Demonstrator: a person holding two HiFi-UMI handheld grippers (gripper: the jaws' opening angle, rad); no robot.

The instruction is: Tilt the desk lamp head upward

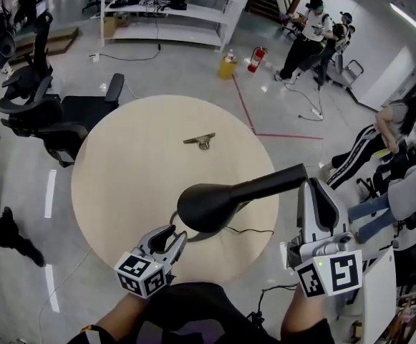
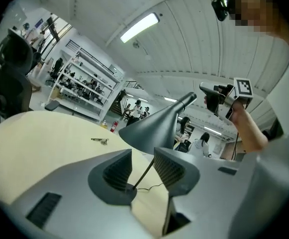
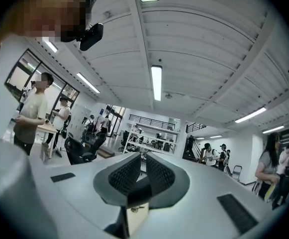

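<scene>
A black desk lamp stands on the round wooden table (image 1: 122,163). Its cone head (image 1: 208,206) faces down over the near part of the table, and its arm (image 1: 276,181) runs up to the right. My left gripper (image 1: 173,236) hangs just below and left of the head, open, with nothing held. In the left gripper view the lamp head (image 2: 154,126) lies beyond the open left gripper (image 2: 143,166), and the thin stem shows through the gap. My right gripper (image 1: 319,189) points up beside the arm's far end, jaws almost together and empty; the right gripper view shows only the room past the right gripper (image 3: 144,169).
A small metal clip (image 1: 200,140) lies at the table's middle. The lamp's cable (image 1: 254,229) trails to the near right edge. Black office chairs (image 1: 50,113) stand at the left. White shelves (image 1: 172,6), a fire extinguisher (image 1: 256,58) and several people are beyond and to the right.
</scene>
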